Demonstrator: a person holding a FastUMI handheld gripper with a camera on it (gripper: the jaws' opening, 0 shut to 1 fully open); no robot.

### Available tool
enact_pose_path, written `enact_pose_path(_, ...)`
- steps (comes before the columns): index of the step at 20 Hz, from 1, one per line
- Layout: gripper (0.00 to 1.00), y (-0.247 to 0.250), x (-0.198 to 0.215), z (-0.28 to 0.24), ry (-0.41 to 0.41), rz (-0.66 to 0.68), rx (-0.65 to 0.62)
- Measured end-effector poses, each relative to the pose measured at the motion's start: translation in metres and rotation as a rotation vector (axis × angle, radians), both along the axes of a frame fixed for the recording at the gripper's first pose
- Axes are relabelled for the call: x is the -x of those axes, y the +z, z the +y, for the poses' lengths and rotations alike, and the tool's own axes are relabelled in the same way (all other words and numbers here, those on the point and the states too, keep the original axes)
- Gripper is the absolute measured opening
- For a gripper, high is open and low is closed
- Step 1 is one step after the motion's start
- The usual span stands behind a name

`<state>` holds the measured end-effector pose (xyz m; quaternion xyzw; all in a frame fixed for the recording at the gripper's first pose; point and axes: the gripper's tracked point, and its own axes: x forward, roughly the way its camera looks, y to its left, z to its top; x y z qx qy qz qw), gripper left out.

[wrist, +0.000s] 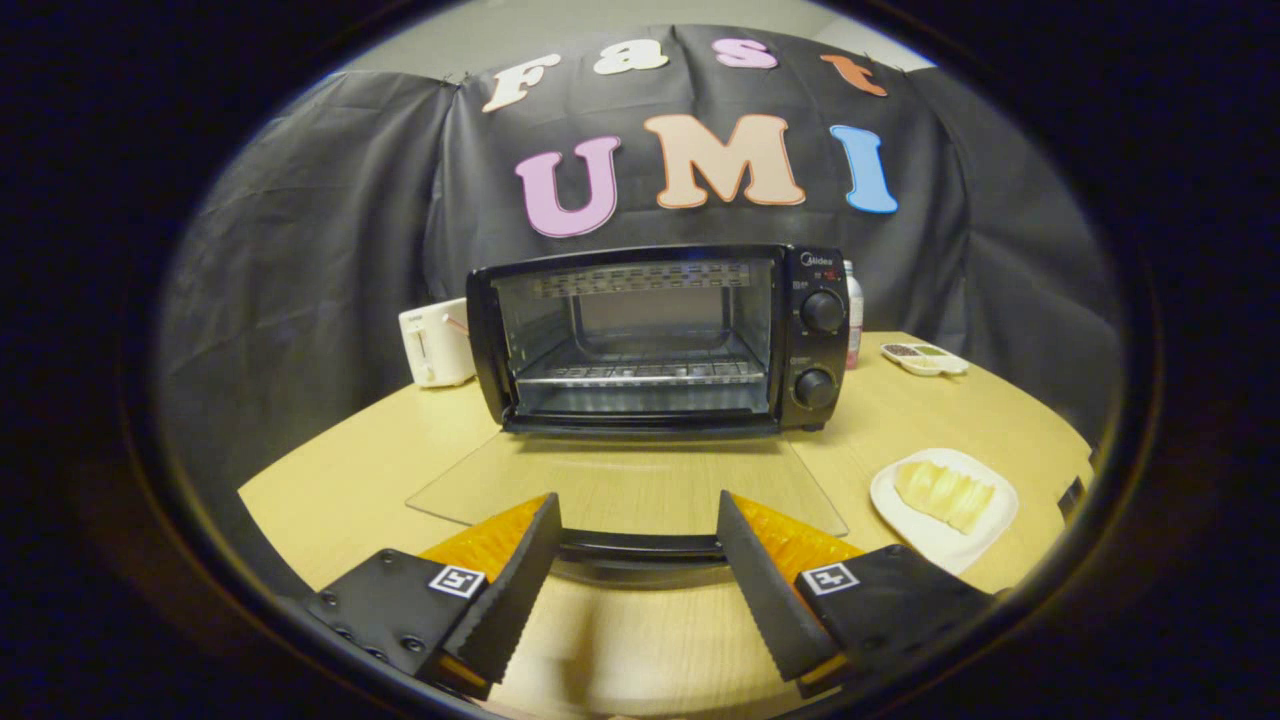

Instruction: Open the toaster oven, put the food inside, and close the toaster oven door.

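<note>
My tongs (638, 515) are spread wide with nothing gripped, the fingers either side of the dark handle (640, 546) of the oven door (625, 480), which lies folded flat on the table (900, 420). The toaster oven (660, 340) stands open at twelve o'clock. The plate (925, 535) of pale food (945, 492) sits at two o'clock.

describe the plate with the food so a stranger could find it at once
Start at the black toaster oven, its glass door folded down flat. On the wooden table to its right, beyond the open gripper, sits a white plate holding pale sliced food. The small tray behind it is compartmented.
</note>
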<state>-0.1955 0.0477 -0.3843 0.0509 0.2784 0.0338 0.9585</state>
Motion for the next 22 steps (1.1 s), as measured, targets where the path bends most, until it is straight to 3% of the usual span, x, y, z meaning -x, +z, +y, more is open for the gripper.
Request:
enact_pose_path(3,0.99,0.009,-0.016,-0.041,-0.055,-0.014,0.010)
enact_pose_path(11,0.99,0.018,-0.032,-0.192,-0.242,-0.040,0.197)
enact_pose_path(16,0.99,-0.019,-0.017,-0.240,-0.275,0.104,0.233)
enact_pose_path(22,0.99,-0.051,-0.006,-0.248,-0.249,0.235,0.186)
